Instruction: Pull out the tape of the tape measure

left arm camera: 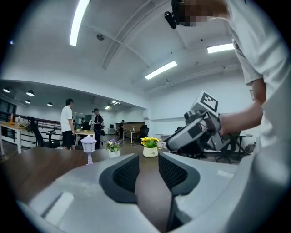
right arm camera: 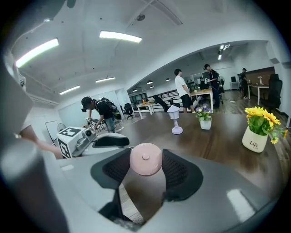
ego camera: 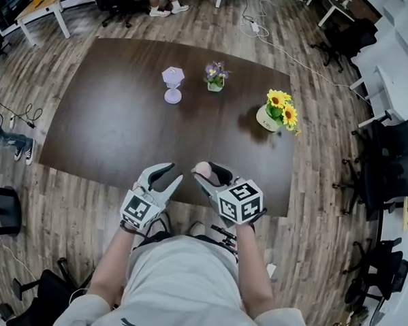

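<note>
The tape measure, a round pink case with a small knob in its middle, sits between the two dark pads of the right gripper, which grasp it from both sides. In the head view it is held in the air just over the near edge of the table, about at the middle of this edge.

The left gripper is close beside it, also above the near edge of the table and a little to the left. Its jaws are released and stand apart. In the left gripper view only the brown surface of the table shows between its pads. Each gripper carries its marker cube on the side towards the person, off the table.

On the far half of the table stand three small things, well apart from the grippers: a lilac lamp near the centre, a white pot with purple flowers just to the right of it, and a pot of sunflowers close to the right edge.

Beyond the right side of the table are black office chairs. Past its far side some people stand by desks.
</note>
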